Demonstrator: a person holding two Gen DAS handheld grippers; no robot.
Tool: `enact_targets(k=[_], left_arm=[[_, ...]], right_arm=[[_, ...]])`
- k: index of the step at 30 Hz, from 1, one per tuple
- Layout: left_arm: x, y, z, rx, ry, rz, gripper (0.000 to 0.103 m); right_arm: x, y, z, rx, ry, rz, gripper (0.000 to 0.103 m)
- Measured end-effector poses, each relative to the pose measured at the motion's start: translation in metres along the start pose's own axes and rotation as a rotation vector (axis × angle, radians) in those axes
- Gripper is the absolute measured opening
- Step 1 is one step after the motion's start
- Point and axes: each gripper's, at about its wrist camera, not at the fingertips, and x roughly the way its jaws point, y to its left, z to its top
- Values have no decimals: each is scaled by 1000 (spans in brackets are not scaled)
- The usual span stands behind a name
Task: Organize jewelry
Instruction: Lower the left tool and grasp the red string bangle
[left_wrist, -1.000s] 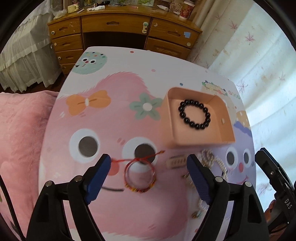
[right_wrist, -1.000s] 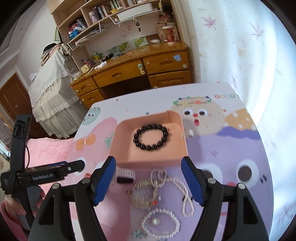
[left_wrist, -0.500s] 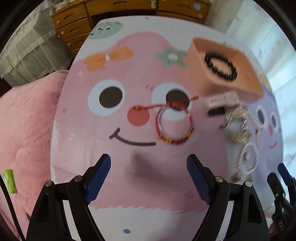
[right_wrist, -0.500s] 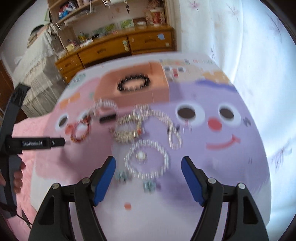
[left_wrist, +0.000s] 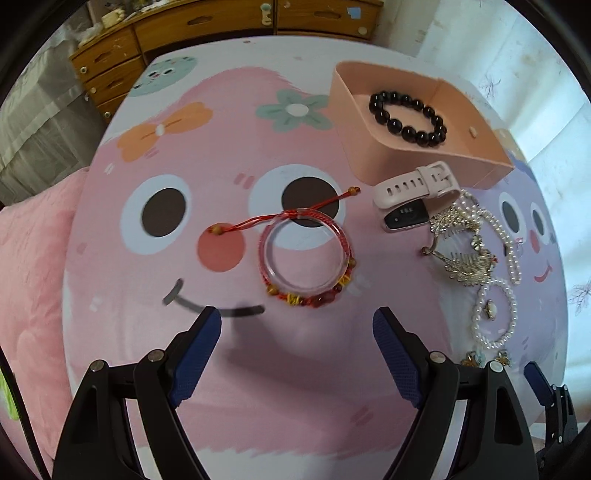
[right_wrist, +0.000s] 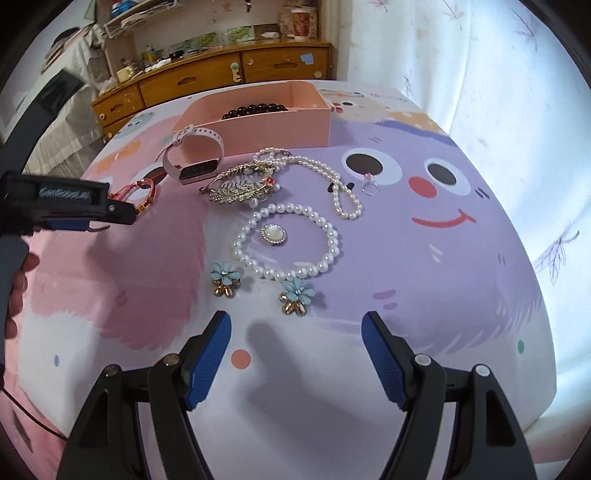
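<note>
A pink open box (left_wrist: 369, 147) (right_wrist: 280, 125) holds a black bead bracelet (left_wrist: 408, 113) (right_wrist: 255, 109). A red cord bracelet around a clear bangle (left_wrist: 306, 254) (right_wrist: 142, 194) lies just beyond my left gripper (left_wrist: 297, 317), which hangs open and empty over the table. Right of it lie a pink watch (left_wrist: 413, 199) (right_wrist: 192, 162), gold leaf hair combs (left_wrist: 461, 243) (right_wrist: 240, 184), a pearl necklace (right_wrist: 332, 181) and a pearl bracelet (left_wrist: 495, 317) (right_wrist: 288, 240) around a round brooch (right_wrist: 273, 234). Two blue flower earrings (right_wrist: 297, 291) lie just ahead of my right gripper (right_wrist: 295, 325), open and empty.
A small ring (right_wrist: 371, 184) lies on the purple cartoon face of the table (right_wrist: 424, 258). A pink blanket (left_wrist: 33, 258) lies left of the table. A wooden desk with drawers (right_wrist: 221, 74) stands behind, and a white curtain (right_wrist: 480, 74) hangs at right.
Both grippers have sunk toward the table and tilted downward. The jewelry now fills more of each view. The red bracelet went from between the left fingers to beyond them. Jaws unchanged.
</note>
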Motion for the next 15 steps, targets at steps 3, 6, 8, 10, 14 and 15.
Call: enact_targets(k=[3,6,8,10,14,15], left_arm=[[12,1,9,-15,12,4,83],[16,2,16,-37,-11,-6,83],[16,2,19,-44,-28,-18,83],[18,3,23,-45,-43,-11,83],[23,7,32,-57,-47,10,83],[25,5,36,-59,-45,14,83]], right_arm=[[2,2,3,-17,-13,-6,72],[5,1,6,-37,-10,-1,65],[6,1,6,-42,-5,4,59],[10,-1,8,-43,8,16,51],[15,-3,13,-67,23,37,41],[16,-3,14,-82,29,47,38]])
